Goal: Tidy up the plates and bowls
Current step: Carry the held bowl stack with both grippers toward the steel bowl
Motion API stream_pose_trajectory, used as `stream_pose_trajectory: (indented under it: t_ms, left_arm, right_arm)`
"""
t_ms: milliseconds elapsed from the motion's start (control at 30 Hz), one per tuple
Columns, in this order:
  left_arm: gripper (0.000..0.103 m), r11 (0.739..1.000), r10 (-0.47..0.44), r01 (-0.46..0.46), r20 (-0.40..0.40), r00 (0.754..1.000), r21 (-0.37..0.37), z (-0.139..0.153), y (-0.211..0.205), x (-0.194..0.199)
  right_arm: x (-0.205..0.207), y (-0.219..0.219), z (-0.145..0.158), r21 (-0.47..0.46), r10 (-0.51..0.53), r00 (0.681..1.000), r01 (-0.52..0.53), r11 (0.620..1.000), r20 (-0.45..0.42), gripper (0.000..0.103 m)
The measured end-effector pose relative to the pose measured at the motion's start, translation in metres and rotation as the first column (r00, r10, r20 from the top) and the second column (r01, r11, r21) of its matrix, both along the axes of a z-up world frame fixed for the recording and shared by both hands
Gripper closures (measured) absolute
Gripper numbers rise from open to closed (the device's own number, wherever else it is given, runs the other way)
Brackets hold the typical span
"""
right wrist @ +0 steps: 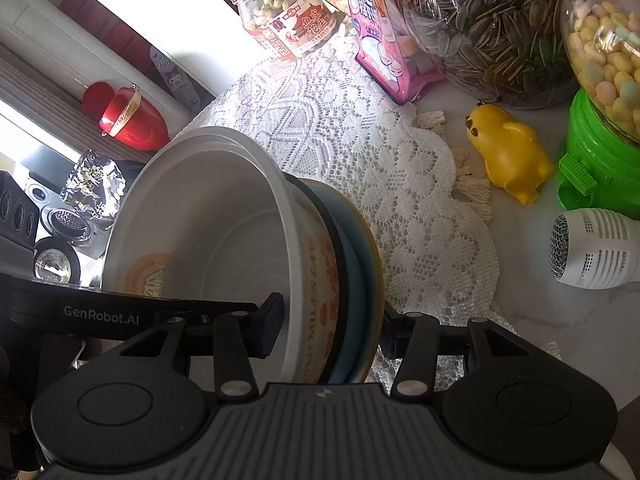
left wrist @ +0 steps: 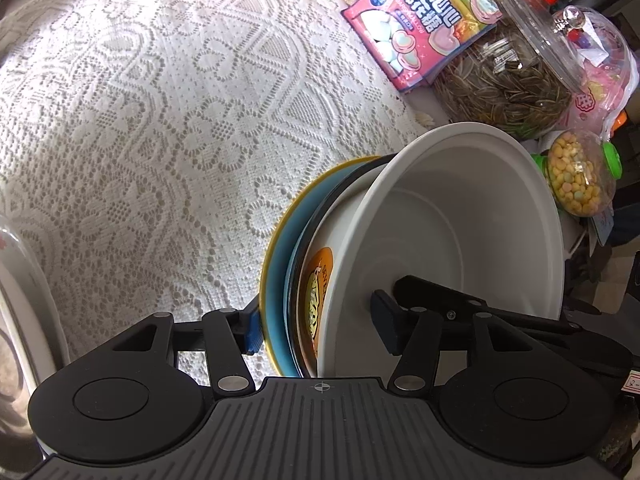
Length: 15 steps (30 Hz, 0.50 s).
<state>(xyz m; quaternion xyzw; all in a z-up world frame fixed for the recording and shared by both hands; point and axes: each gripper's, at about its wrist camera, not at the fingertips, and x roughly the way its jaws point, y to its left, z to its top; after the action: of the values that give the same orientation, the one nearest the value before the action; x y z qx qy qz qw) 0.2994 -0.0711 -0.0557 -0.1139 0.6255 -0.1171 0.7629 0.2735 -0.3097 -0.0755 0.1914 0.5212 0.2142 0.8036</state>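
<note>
In the left wrist view, a lace tablecloth (left wrist: 140, 128) is seen filling the nine-to-twelve o'clock side; just right of centre, at about four o'clock, a nested stack is caught on edge between the fingers of the left gripper (left wrist: 318, 326); its left pad is pressed on the back of the blue plate (left wrist: 276, 280), its right pad sits inside the white bowl (left wrist: 460, 220); the stack is pinched, held tilted above the cloth; a black-rimmed printed bowl (left wrist: 316, 296) is sandwiched between plate and white bowl; at one o'clock a pink marshmallow bag (left wrist: 420, 28) and a sunflower seed jar (left wrist: 508, 80) are seen.

In the right wrist view, the same white bowl (right wrist: 208, 216) opens toward nine o'clock; the right gripper (right wrist: 328, 330) is clamped across the stack at six o'clock, one pad inside the white bowl, the other behind the blue plate (right wrist: 358, 280); the printed bowl (right wrist: 324, 280) shows between; beyond, at three o'clock, a yellow toy (right wrist: 508, 156) and a white mini fan (right wrist: 592, 252) lie on the table.
</note>
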Motion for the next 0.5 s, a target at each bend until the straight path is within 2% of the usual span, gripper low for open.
stream_pose_trajectory:
  t_ms: [500]
  left_arm:
    - [0.042,0.998,-0.065,0.065,0.006,0.998,0.027,0.0007,-0.0060,-0.0018]
  right_arm:
    - [0.0030,0.0010,0.0025,-0.032,0.023,1.000,-0.023,0.999,-0.022,0.057]
